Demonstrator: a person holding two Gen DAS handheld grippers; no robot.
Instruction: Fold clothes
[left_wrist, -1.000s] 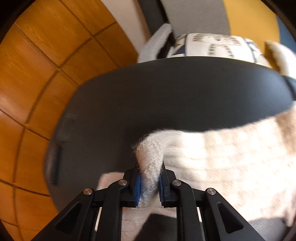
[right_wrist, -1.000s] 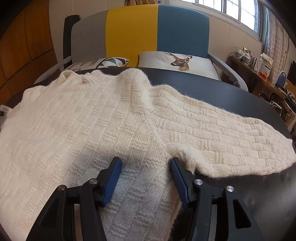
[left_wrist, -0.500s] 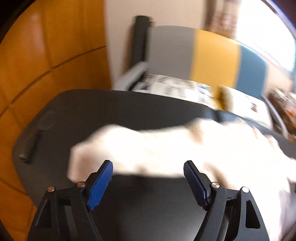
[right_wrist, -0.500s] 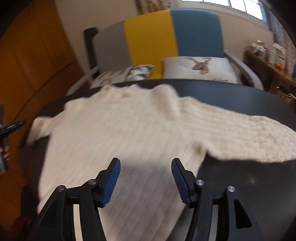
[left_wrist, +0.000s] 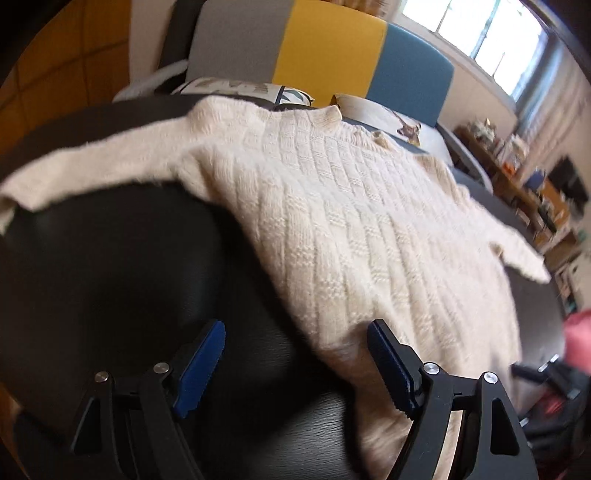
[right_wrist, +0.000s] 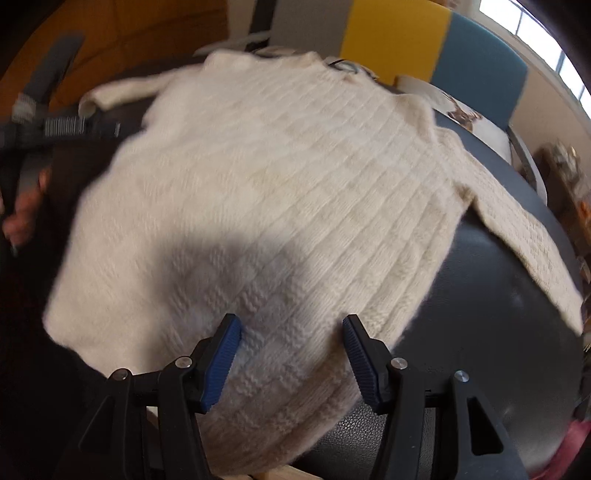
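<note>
Two blue-padded grippers, left (left_wrist: 295, 354) and right (right_wrist: 291, 350), hover wide open, empty.
We see the cream cable-knit sweater (right_wrist: 266, 192) spread flat mid-frame, sleeves out, ready for folding.

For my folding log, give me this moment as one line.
sweater: spread flat on table, sleeves out | left claw: open, at sweater's side edge | right claw: open, over hem | fold: not begun
</note>
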